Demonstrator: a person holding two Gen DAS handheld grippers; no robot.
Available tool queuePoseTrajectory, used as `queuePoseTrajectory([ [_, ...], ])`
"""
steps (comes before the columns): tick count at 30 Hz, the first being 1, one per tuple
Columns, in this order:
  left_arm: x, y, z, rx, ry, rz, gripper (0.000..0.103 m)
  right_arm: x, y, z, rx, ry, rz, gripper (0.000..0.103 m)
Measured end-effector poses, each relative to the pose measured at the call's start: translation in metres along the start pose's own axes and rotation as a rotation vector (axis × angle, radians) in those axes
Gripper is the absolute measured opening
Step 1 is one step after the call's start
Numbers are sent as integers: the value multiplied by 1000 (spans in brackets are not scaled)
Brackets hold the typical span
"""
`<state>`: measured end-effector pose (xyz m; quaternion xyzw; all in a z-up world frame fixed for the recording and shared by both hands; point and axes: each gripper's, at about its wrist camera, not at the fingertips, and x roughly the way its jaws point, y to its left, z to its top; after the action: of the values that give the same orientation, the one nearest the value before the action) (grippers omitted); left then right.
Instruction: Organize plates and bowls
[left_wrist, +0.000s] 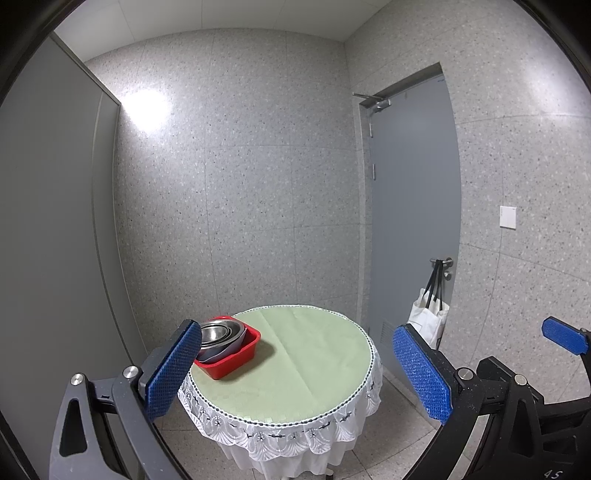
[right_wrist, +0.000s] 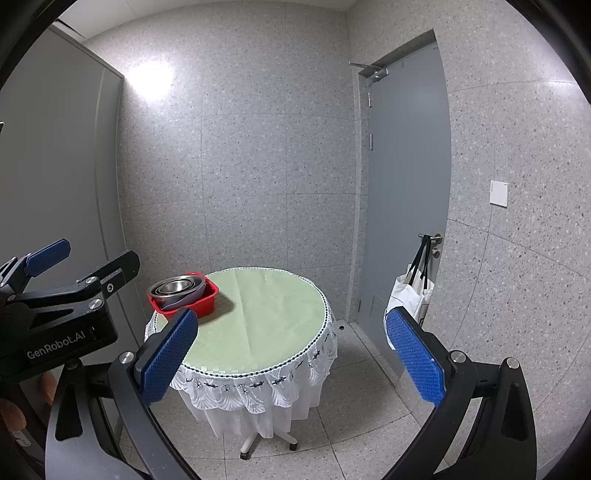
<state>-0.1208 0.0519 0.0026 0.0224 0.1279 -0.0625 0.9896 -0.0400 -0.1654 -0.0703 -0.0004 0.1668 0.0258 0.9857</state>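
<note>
A red plastic basin (left_wrist: 236, 360) (right_wrist: 207, 302) stands at the left rim of a round table (left_wrist: 314, 354) (right_wrist: 266, 325) covered in green cloth. Several steel bowls (left_wrist: 218, 332) (right_wrist: 177, 286) are nested in the basin, with a grey-blue plate (left_wrist: 236, 341) leaning under them. My left gripper (left_wrist: 297, 373) is open and empty, held in the air short of the table, and its left pad (left_wrist: 173, 369) overlaps the basin in the left wrist view. My right gripper (right_wrist: 291, 356) is also open and empty, farther back from the table. Beside it, the left gripper (right_wrist: 99, 254) shows at the left edge.
A grey door (left_wrist: 413, 206) (right_wrist: 406, 177) stands right of the table, with a white tote bag (left_wrist: 428, 321) (right_wrist: 410, 291) hanging from its handle. A grey partition (left_wrist: 55, 221) is on the left. The table has a white lace skirt (right_wrist: 258, 384) and a wheeled base (right_wrist: 266, 441).
</note>
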Motion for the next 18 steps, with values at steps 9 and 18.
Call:
queuePoseTrajectory([
  [9, -1, 2, 1, 2, -1, 0, 102, 0, 0, 0, 1, 1, 0, 103],
  [18, -6, 4, 2, 6, -4, 2, 102, 0, -2, 0, 1, 1, 3, 103],
])
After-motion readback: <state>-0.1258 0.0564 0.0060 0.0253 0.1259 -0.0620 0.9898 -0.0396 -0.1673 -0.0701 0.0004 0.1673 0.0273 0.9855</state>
